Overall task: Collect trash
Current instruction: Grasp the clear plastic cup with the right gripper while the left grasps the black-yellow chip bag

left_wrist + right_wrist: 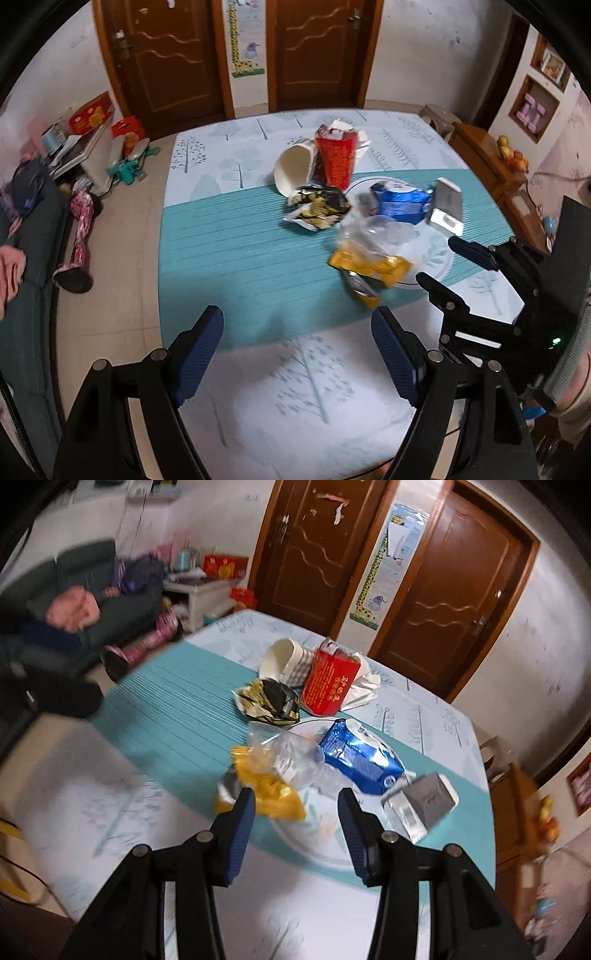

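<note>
Crinkled yellow wrapper point(269, 794) beside blue foil packet point(360, 755) on plate point(317, 845).

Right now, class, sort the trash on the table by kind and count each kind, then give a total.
Crumpled wrappers and bags: 4 (black-and-gold, blue, yellow, clear plastic)
Paper cups: 1 (white, tipped over)
Cartons and boxes: 2 (red, grey)
White crumpled paper behind the red carton: 1
Total: 8
</note>
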